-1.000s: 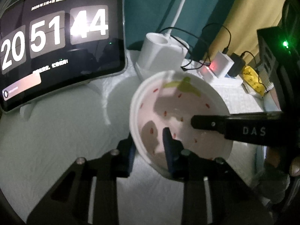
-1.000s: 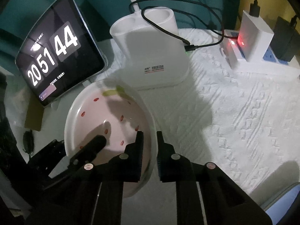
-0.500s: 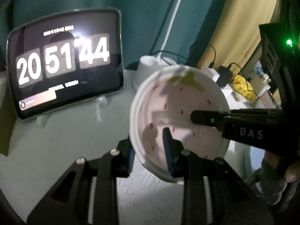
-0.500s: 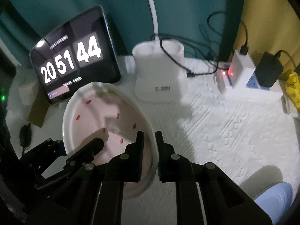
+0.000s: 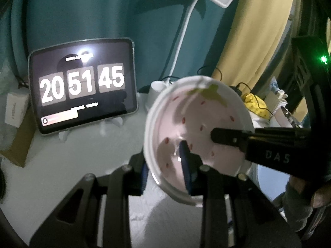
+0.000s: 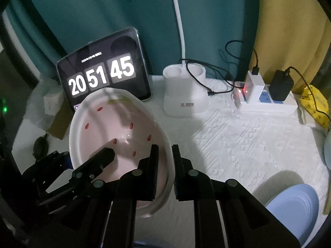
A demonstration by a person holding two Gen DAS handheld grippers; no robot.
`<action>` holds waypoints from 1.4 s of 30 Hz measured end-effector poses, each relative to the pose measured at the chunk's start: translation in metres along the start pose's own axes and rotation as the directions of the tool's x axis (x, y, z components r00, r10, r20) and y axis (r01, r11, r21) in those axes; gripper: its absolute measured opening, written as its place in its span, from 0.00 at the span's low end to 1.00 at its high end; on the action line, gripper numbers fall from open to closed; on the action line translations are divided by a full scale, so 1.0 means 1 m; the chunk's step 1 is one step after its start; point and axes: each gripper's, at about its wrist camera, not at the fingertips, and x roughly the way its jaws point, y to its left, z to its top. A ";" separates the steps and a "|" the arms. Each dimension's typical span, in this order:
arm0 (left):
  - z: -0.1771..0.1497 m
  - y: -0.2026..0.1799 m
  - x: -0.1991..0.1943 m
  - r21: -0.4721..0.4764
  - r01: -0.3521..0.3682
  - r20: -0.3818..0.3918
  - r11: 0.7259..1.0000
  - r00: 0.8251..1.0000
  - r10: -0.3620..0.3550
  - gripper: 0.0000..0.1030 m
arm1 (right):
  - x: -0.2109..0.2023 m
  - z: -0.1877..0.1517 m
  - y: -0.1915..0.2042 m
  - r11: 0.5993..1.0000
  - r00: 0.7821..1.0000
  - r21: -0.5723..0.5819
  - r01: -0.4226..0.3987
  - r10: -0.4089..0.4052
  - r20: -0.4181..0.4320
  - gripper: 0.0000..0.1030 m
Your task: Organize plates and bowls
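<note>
Left wrist view showed the left gripper [image 5: 165, 161] clamped on the near rim of a pink bowl [image 5: 198, 124], one finger inside the bowl and the other outside its wall. The bowl was held tilted above the counter [image 5: 72, 155], its inside facing the camera, with red seed marks and a green leaf print near its upper rim. The right gripper [image 5: 219, 134] reached in from the right with a finger lying over the bowl's inside.

Right wrist view showed the right gripper [image 6: 165, 159] clamped on the bowl's [image 6: 115, 128] right rim, the rim pinched between its two fingers. The left gripper [image 6: 68, 161] held the opposite rim at lower left. A tablet [image 6: 103, 74] displaying 20 51 45 stood behind the bowl. A white lamp base [image 6: 184, 91] stood to the right of the tablet, with a power strip [image 6: 266, 101] further right. A blue plate [image 6: 293, 206] lay on the counter [image 6: 238, 144] at lower right, well apart from the bowl
</note>
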 end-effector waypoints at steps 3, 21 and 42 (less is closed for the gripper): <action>-0.004 -0.004 -0.012 0.005 0.003 0.012 1.000 1.000 -0.003 0.27 | -0.011 -0.006 0.002 1.000 1.000 0.003 -0.005 0.005 0.011 0.13; -0.033 -0.033 -0.062 0.033 0.024 0.051 0.999 0.998 -0.026 0.27 | -0.063 -0.051 0.004 1.000 0.999 0.015 -0.011 0.011 0.053 0.14; -0.082 -0.060 -0.082 0.071 0.038 0.006 0.997 0.999 -0.038 0.27 | -0.078 -0.114 -0.002 0.999 0.999 0.051 -0.014 0.012 0.040 0.14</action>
